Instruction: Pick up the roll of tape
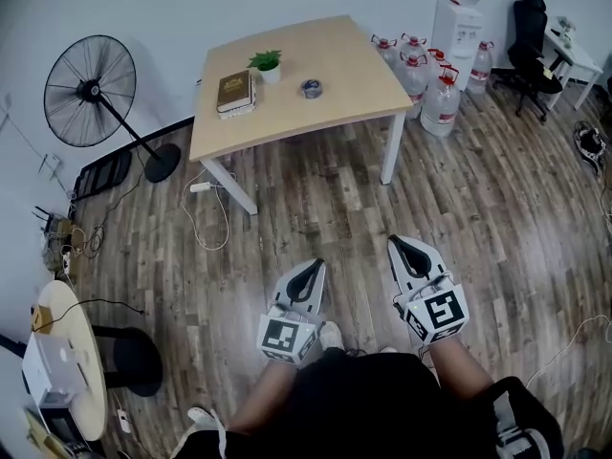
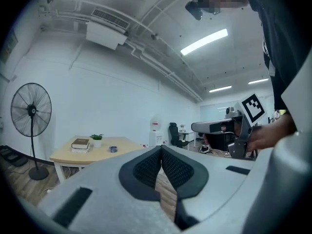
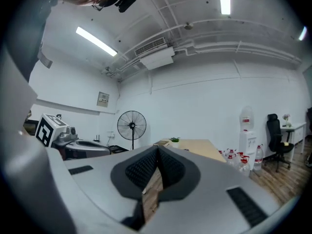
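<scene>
You hold both grippers low in front of you, well short of the table (image 1: 335, 55), w/ bare wood floor between them and it. Your left gripper (image 1: 311, 266) is clenched: in the left gripper view its two dark pads meet at the tips and nothing is btw them. Your right gripper (image 1: 402, 244) is clenched too, w/ the pads together at the tips and nothing held. Both point level, toward the table.

The roll of tape (image 1: 311, 88) lies flat on the table top, approx. in the middle, apart from the other things there and well apart from both grippers. Left of it on the table stands a small potted plant (image 1: 267, 63) in a white pot. Just beside the plant, nr the table's left edge, lies a stack of books (image 1: 235, 92).

Off the table's left side stands a black floor fan (image 1: 91, 89). Off its right side, on the floor, are water bottles (image 1: 440, 98) w/ red caps, and behind them a white water dispenser (image 1: 459, 17). Further right of the table is a black office chair (image 1: 528, 46). A white cable (image 1: 206, 208) lies on the floor by the table's front left leg.
</scene>
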Motion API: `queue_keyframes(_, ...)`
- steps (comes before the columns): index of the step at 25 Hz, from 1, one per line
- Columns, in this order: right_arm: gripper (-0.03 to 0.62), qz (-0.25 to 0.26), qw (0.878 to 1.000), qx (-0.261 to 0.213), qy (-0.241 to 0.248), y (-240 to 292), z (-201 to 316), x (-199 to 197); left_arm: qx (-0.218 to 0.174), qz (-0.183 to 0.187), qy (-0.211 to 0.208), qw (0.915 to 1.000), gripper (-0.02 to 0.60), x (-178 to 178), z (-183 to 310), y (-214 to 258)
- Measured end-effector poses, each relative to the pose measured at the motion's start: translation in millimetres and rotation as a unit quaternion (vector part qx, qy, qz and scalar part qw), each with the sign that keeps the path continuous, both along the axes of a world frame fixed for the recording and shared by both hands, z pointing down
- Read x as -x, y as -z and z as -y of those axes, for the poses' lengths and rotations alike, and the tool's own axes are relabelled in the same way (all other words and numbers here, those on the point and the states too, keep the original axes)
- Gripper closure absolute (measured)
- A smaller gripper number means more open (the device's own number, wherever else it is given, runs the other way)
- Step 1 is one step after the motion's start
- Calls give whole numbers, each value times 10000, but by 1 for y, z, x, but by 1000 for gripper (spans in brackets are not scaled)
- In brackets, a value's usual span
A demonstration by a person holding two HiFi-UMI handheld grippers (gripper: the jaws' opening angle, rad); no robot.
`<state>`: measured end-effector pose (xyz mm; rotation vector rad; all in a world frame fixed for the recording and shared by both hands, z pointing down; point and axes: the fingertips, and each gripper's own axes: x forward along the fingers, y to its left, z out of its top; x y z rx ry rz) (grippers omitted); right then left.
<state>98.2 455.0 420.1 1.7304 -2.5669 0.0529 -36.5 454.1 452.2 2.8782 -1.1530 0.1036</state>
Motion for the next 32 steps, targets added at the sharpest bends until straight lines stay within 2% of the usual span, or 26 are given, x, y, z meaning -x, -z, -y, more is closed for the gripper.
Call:
queue_keyframes(10, 599, -47, 9996, -60, -283, 9, 49, 32, -105, -136, -100, 9998, 577, 35, 55, 13)
queue_keyframes(18, 599, -149, 9991, -71, -400, 10, 74, 49, -241, -265, -280, 9990, 577, 39, 90, 25)
queue_keyframes(26, 599, -238, 9990, -86, -361, 9, 121, 46, -414, -307, -45, 9987, 577, 43, 137, 34)
queue_keyframes(32, 599, -310, 9991, -119, -268, 1, 174, 31, -387, -183, 153, 9990, 577, 33, 189, 27)
